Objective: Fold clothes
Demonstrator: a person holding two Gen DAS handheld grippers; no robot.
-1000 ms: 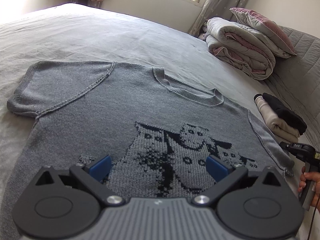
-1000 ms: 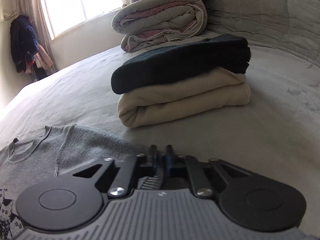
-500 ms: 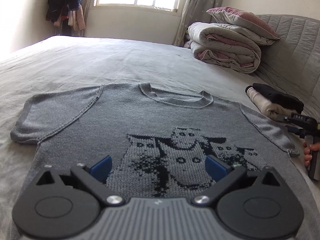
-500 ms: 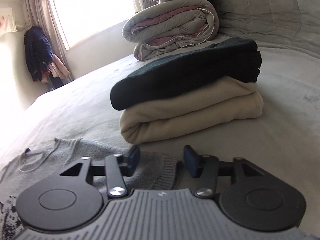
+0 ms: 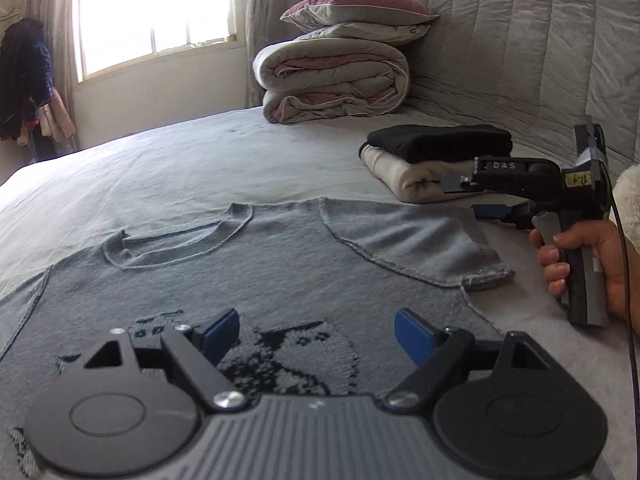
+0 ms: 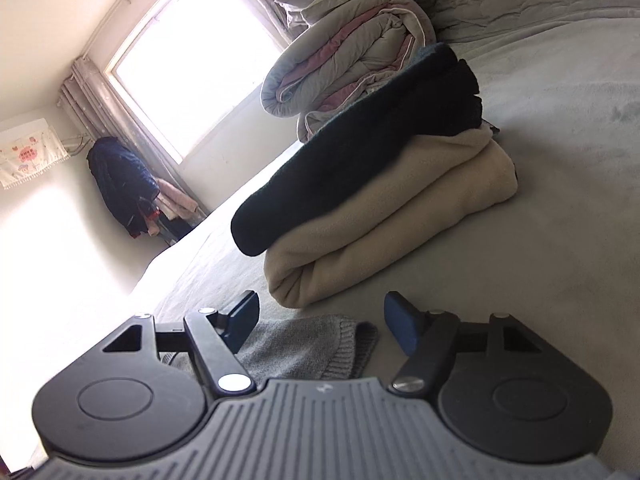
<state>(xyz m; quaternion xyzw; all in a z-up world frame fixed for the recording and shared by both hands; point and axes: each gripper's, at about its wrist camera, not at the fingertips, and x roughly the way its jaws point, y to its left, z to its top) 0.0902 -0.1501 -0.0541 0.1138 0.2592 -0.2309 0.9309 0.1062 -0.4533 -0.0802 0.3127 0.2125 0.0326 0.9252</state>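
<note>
Two claws (image 5: 315,330) (image 6: 320,322) closing, gripping nothing, over grey sweater (image 5: 280,264); folded stack (image 6: 384,208) just beyond sleeve.

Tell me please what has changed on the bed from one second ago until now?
The right gripper let go of the grey sweater sleeve cuff: one second ago it was shut on it, now the cuff lies loose between its jaws. The left gripper swung toward that sleeve, its jaws closing slightly, holding nothing. The sweater stays flat; the folded black and beige pile did not move.
</note>
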